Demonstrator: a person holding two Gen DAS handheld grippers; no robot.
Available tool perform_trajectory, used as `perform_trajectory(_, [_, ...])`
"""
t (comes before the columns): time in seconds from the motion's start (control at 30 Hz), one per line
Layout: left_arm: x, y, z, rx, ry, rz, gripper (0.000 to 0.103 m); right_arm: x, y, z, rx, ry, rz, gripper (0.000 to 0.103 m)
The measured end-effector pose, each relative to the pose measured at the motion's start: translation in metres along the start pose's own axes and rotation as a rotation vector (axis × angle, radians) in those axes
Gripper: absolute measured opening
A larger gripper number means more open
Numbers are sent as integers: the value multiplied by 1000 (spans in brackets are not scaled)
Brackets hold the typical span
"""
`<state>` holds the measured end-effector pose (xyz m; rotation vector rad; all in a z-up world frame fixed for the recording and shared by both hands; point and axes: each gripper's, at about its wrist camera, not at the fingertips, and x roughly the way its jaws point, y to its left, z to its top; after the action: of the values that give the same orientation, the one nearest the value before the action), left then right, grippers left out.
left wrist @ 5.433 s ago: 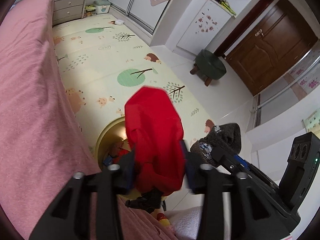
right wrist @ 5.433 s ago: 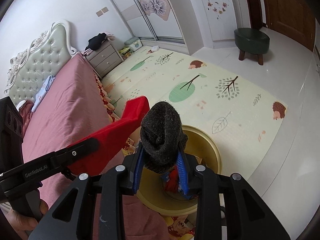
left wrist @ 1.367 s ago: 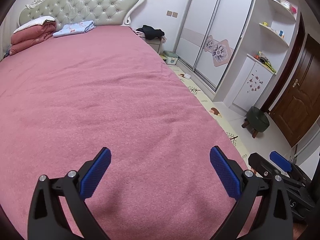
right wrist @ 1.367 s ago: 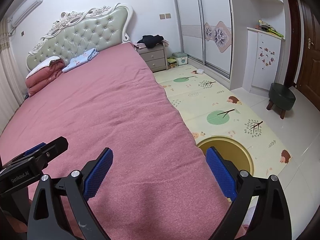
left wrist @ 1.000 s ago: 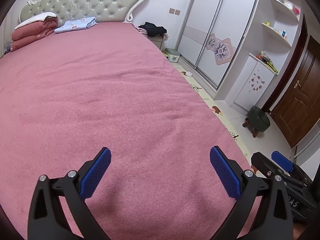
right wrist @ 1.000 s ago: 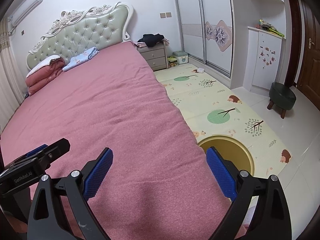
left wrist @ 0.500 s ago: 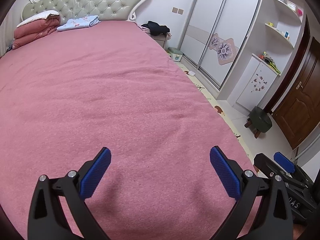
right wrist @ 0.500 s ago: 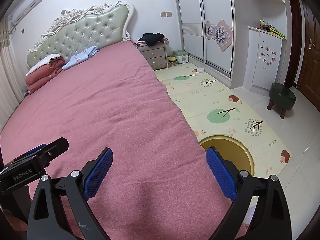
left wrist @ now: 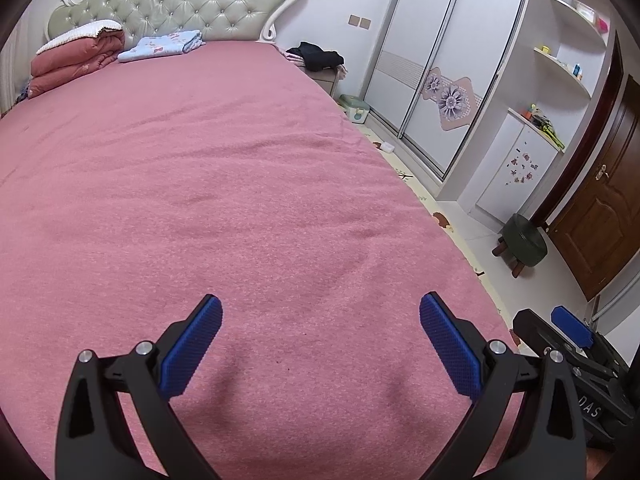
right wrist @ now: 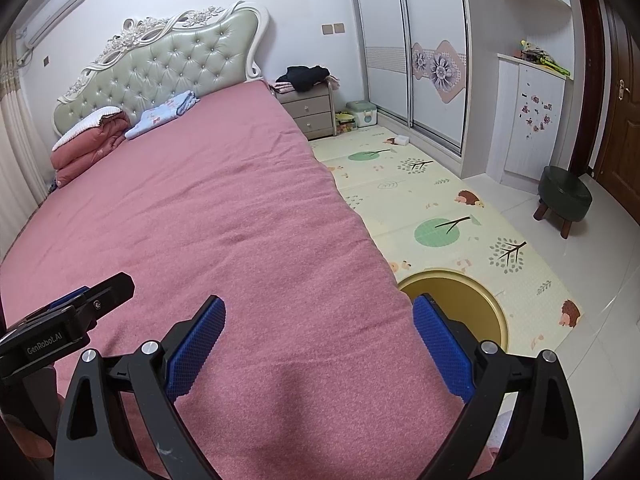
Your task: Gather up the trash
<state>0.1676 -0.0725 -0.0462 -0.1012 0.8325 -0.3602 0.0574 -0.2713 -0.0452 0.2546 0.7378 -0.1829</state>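
My left gripper (left wrist: 320,320) is open and empty, held low over the pink bed cover (left wrist: 224,184). My right gripper (right wrist: 319,322) is also open and empty over the bed's right edge (right wrist: 360,224). The yellow round bin (right wrist: 476,300) stands on the floor beside the bed, partly behind my right finger; its contents are not visible. The right gripper's body shows at the lower right of the left wrist view (left wrist: 568,344); the left gripper's body shows at the lower left of the right wrist view (right wrist: 68,320). No loose trash shows on the bed.
Folded pink quilt (left wrist: 76,56) and blue cloth (left wrist: 164,46) lie by the headboard. A patterned play mat (right wrist: 432,208), a green stool (right wrist: 564,196), a nightstand (right wrist: 312,112) with dark clothes, wardrobe doors (right wrist: 416,52) and a brown door (left wrist: 600,216) are to the right.
5.4 s ago the left gripper held a red cloth and the right a dark sock over the bin; both are now open and empty over the bed. Over the last second the views barely shift.
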Motion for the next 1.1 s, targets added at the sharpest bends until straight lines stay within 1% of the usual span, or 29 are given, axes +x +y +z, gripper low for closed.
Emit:
perform_trajectory(0.2, [0,0,1,7,2,26,99,0,0,-1,2,5,2,91])
perform_trajectory(0.37, [-3,0,-1,16,-22,35,99,0,-1,-1,3,8,2,91])
perform_trajectory(0.8, [-5,1,2,21,-22,24,99,0,1,2,0,6,5,91])
perform_trajectory(1.1, [-3,4,4,1,-7,23,99,0,2,3,-2,7,5,92])
